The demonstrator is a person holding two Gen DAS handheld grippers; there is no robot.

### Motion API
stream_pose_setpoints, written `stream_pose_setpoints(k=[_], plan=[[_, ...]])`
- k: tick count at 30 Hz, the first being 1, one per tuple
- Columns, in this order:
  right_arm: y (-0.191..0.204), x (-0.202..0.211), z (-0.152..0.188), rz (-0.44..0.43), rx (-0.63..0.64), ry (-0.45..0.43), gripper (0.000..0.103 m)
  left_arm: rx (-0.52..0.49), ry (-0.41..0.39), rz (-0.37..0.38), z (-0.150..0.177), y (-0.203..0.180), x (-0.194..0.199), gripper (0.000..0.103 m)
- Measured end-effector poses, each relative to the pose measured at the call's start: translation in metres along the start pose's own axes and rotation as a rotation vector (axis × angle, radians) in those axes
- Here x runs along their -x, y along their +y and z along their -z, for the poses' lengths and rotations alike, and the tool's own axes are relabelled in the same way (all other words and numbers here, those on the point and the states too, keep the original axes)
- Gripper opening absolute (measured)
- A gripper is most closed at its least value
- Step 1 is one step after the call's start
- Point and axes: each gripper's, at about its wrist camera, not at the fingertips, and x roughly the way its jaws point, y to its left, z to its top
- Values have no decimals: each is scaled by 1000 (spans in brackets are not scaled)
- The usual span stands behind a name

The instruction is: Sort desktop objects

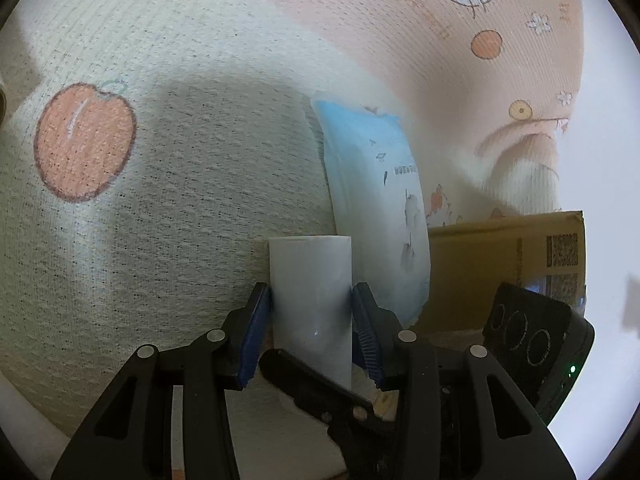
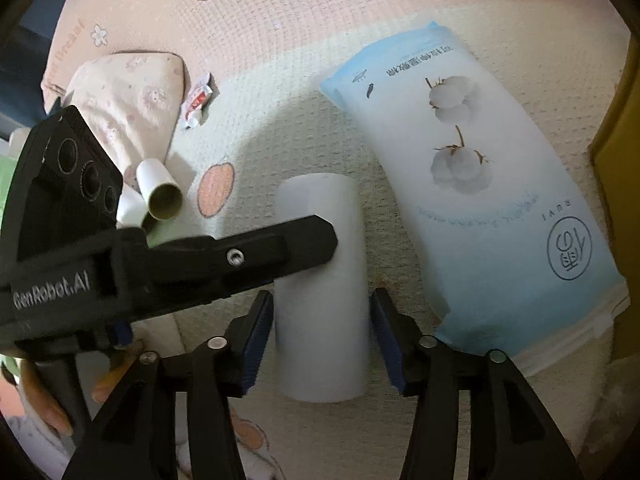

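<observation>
A white cylinder roll (image 1: 311, 300) lies on the patterned mat. My left gripper (image 1: 311, 312) is shut on it, both blue pads touching its sides. In the right wrist view the same roll (image 2: 322, 320) lies between the open jaws of my right gripper (image 2: 322, 340), with a gap at the right pad. The left gripper's finger (image 2: 280, 248) crosses over the roll there. A blue and white cotton pad pack (image 2: 476, 196) lies flat to the right of the roll; it also shows in the left wrist view (image 1: 376, 208).
A cardboard box (image 1: 504, 264) stands right of the pack. A second white tube with a green core (image 2: 160, 190), a small pink pillow (image 2: 124, 100) and a red and white tube (image 2: 197, 102) lie to the left. The mat (image 1: 160, 200) has fruit prints.
</observation>
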Motion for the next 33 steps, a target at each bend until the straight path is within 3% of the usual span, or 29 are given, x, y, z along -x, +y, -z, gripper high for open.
stream_pose_setpoints(k=[4, 10, 13, 16, 22, 33], plan=[[9, 3, 6, -7, 50, -34, 70, 8, -2, 5, -1, -2, -1, 46], [34, -28, -5, 50, 91, -20, 72, -10, -5, -11, 2, -5, 1, 46], [39, -25, -3, 130, 133, -8, 63, -47, -2, -30, 4, -10, 1, 46], [42, -23, -1, 171, 156, -14, 47, -98, -8, -55, 8, -16, 4, 46], [37, 0, 3, 114, 102, -61, 43, -204, -49, -91, 25, -31, 22, 46], [61, 74, 13, 128, 237, -175, 42, -263, -178, -62, 37, -74, 75, 46]])
